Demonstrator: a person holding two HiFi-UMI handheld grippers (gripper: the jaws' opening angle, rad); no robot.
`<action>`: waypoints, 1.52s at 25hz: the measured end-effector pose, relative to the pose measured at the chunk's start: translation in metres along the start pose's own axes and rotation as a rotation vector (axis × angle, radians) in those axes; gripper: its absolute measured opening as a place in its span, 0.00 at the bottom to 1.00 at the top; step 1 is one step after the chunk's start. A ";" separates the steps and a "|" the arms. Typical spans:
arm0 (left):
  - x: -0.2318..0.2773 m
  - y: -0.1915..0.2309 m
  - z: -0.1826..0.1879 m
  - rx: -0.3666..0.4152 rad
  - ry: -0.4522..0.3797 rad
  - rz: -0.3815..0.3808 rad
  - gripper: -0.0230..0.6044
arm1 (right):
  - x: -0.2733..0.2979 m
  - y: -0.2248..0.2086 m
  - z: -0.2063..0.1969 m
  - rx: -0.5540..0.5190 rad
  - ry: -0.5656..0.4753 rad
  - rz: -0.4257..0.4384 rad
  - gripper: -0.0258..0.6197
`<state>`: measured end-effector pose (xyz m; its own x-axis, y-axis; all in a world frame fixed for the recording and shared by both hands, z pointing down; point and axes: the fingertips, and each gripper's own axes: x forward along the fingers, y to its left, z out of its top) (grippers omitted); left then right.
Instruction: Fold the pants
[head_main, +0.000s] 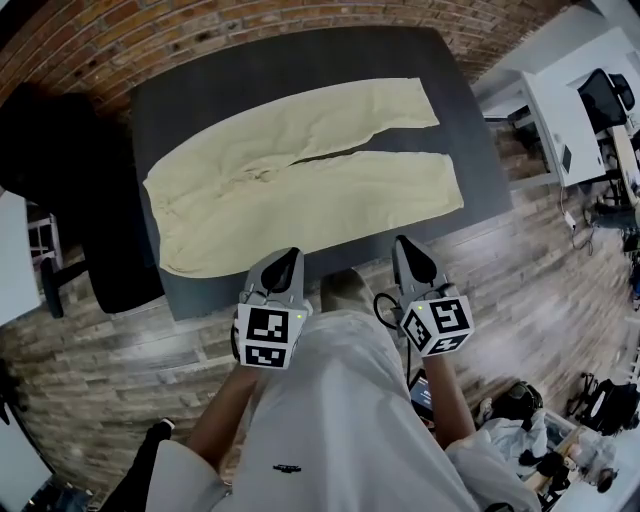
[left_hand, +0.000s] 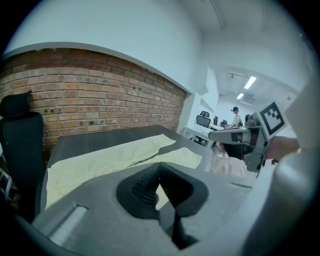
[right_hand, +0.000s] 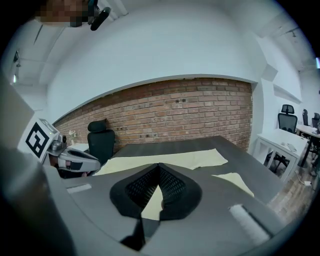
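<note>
Pale yellow pants (head_main: 300, 175) lie flat on the dark grey table (head_main: 190, 100), waist at the left, both legs spread toward the right with a gap between them. My left gripper (head_main: 287, 262) hovers at the table's near edge, just short of the pants' lower hem side, jaws shut and empty. My right gripper (head_main: 408, 250) is beside it to the right, also at the near edge, shut with nothing held. The pants (left_hand: 120, 155) show beyond the closed left jaws (left_hand: 159, 167); the pants (right_hand: 180, 160) lie ahead of the closed right jaws (right_hand: 159, 167).
A black office chair (head_main: 70, 200) stands at the table's left end. A brick wall (head_main: 200, 30) runs behind the table. White desks (head_main: 580, 100) with chairs are at the right. Bags and clutter (head_main: 530, 420) lie on the wood floor behind me.
</note>
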<state>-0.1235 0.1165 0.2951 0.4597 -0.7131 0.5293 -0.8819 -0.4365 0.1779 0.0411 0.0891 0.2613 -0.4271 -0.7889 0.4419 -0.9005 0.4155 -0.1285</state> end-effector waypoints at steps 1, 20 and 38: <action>0.007 -0.001 0.006 0.000 0.001 0.002 0.04 | 0.002 -0.009 0.004 -0.008 0.001 0.004 0.05; 0.196 0.012 0.123 0.060 0.065 0.022 0.04 | 0.134 -0.184 0.091 -0.107 -0.008 0.074 0.05; 0.373 0.050 0.170 0.143 0.142 0.036 0.12 | 0.296 -0.313 0.085 -0.330 0.188 0.181 0.16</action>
<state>0.0219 -0.2649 0.3607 0.4002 -0.6495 0.6466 -0.8688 -0.4933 0.0422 0.1900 -0.3129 0.3564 -0.5260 -0.6058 0.5969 -0.7244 0.6869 0.0586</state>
